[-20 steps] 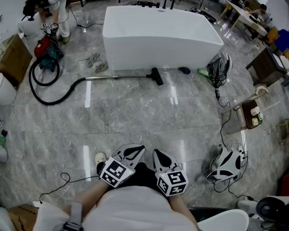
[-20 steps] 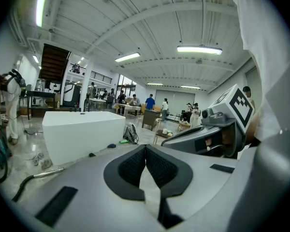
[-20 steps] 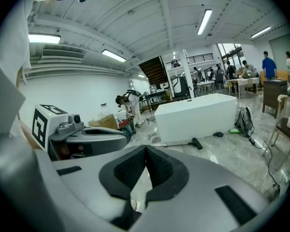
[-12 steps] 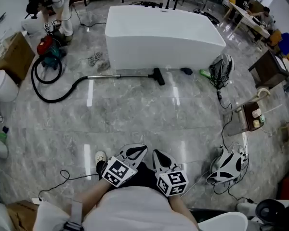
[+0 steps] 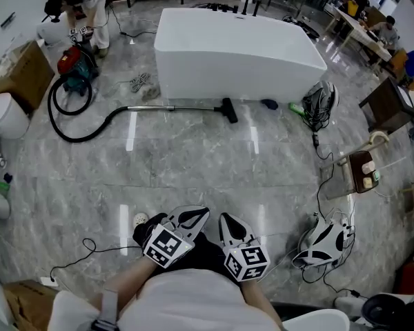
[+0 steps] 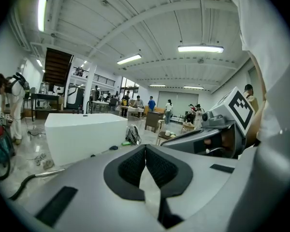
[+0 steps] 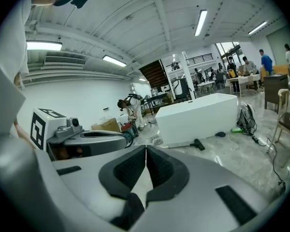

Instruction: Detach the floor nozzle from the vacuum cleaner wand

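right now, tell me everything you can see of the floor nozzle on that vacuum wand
The floor nozzle is a small, narrow black bar, plastic by the look, lying flat on the grey polished floor close in front of the white bathtub. It is still joined to the shiny metal wand and set slantwise across the wand's end. The wand runs left into a black hose. Apart from the floor and the wand, nothing visibly touches it. Finer detail is too small to tell.

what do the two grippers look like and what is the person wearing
The left gripper and right gripper match: smooth pale grey shells, tapering to black textured pads. Each carries a white cube with black square markers. The person wears a white top.
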